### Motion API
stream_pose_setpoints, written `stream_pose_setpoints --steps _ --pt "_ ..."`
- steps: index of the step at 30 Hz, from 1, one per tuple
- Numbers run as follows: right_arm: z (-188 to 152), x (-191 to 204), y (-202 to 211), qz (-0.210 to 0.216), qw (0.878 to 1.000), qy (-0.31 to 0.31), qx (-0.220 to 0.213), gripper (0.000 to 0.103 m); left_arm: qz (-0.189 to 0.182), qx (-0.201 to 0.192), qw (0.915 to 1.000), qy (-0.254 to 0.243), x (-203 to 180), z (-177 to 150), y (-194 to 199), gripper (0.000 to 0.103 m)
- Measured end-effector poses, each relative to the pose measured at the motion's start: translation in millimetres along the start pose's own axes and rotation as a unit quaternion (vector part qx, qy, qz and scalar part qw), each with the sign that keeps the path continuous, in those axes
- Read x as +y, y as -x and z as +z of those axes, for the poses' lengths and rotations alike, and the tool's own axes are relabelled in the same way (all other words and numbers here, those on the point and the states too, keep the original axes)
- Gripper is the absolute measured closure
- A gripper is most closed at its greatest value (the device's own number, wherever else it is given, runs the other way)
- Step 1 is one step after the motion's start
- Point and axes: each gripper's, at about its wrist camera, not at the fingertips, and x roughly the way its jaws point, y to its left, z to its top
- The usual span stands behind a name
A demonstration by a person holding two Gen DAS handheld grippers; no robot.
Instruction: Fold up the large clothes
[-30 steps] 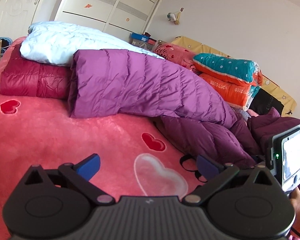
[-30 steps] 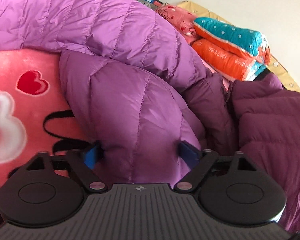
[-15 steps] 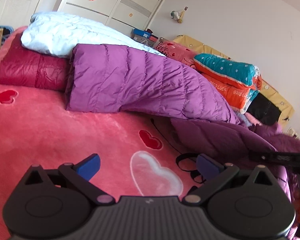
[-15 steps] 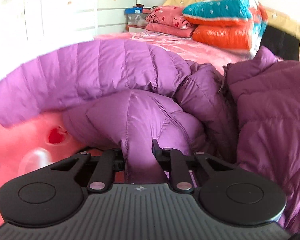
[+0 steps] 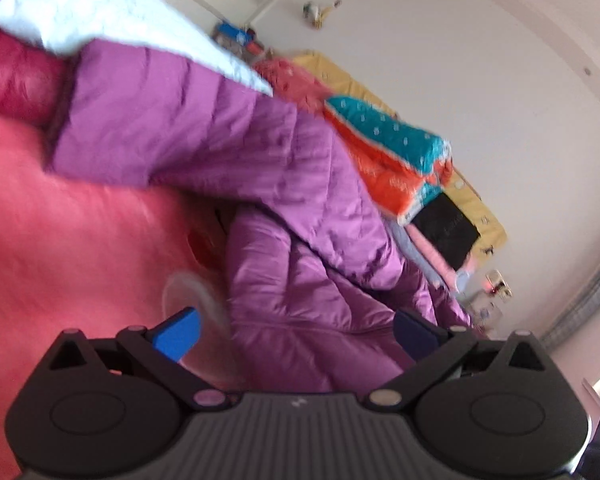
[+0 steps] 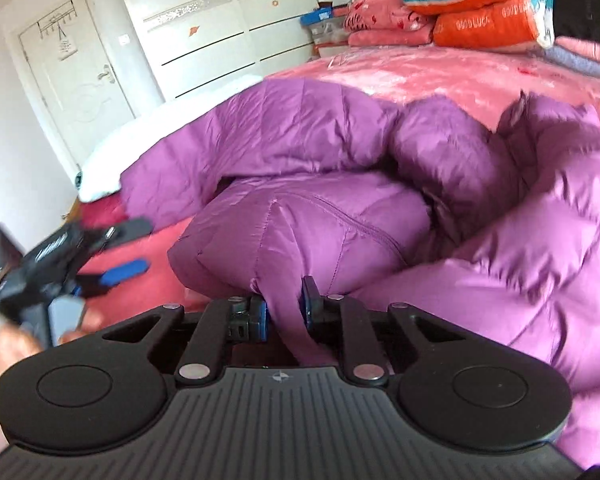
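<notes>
Jaws of the right gripper (image 6: 285, 307) have just been closing and now pinch a fold of the purple down coat (image 6: 320, 220), fabric pressed between the blue pads. The coat lies heaped on the pink blanket (image 6: 420, 76) of the bed, one quilted panel stretched toward the white duvet (image 5: 80, 12). The left gripper (image 5: 296, 328) hovers over the coat's near edge with jaws spread wide, nothing between them. Folded quilts (image 6: 480, 12) are stacked at the far end.
</notes>
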Motion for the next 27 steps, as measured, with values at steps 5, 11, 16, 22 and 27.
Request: stream_pose_setpoints --steps 5,11,16,22,27 --pt "-18 -11 7 -0.007 1.000 0.022 0.010 0.083 0.020 0.068 0.9975 0.005 0 -9 -32 0.001" --pt "-38 2 13 -0.025 0.998 0.065 0.008 0.080 -0.001 0.104 0.9941 0.029 -2 -17 -60 0.013" --pt "-37 11 7 -0.038 0.996 0.081 0.004 0.078 -0.007 0.097 0.9939 0.052 -1 -18 -67 0.048" --pt "-31 16 4 -0.057 0.994 0.092 -0.010 0.025 -0.013 0.061 0.9976 0.028 -14 -13 -49 0.083" --pt "-29 15 4 -0.071 0.994 0.078 -0.028 0.001 -0.019 0.026 0.9992 -0.023 -40 -16 -22 0.090"
